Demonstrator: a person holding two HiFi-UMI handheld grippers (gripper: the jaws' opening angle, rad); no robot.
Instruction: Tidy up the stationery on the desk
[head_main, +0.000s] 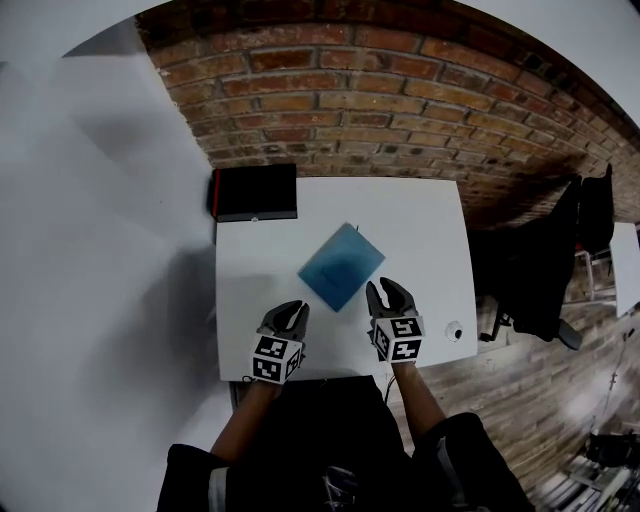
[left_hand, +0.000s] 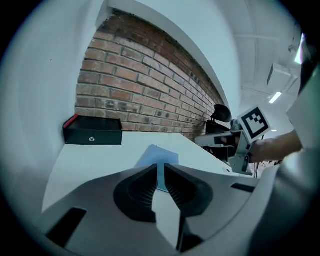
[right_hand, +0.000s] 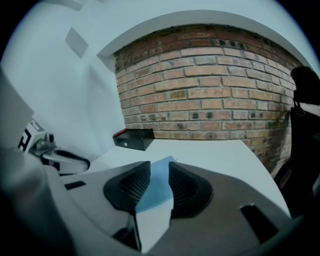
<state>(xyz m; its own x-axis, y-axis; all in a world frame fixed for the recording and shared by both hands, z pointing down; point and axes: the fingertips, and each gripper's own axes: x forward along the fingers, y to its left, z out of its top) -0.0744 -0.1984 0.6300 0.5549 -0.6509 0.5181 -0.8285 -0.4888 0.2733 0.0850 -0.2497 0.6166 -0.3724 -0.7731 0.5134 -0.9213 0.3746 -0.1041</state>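
This looks like an office or studio. Beyond the fingers (head_main: 378, 297), a white table (head_main: 430, 230) stands against a bare brick wall (head_main: 380, 100). To their right, a dark chair (head_main: 545, 270) sits on wood flooring (head_main: 520, 385). Strip lights (left_hand: 275, 97) cross the white ceiling.

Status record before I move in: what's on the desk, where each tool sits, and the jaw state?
desk: white, brick wall behind
blue notebook: flat, mid-desk, turned diagonally
black box: far left corner, red edge
left tool: near front edge, jaws slightly apart, nothing between them
right tool: near front edge, jaws apart, nothing between them
contact: neither tool touches the notebook
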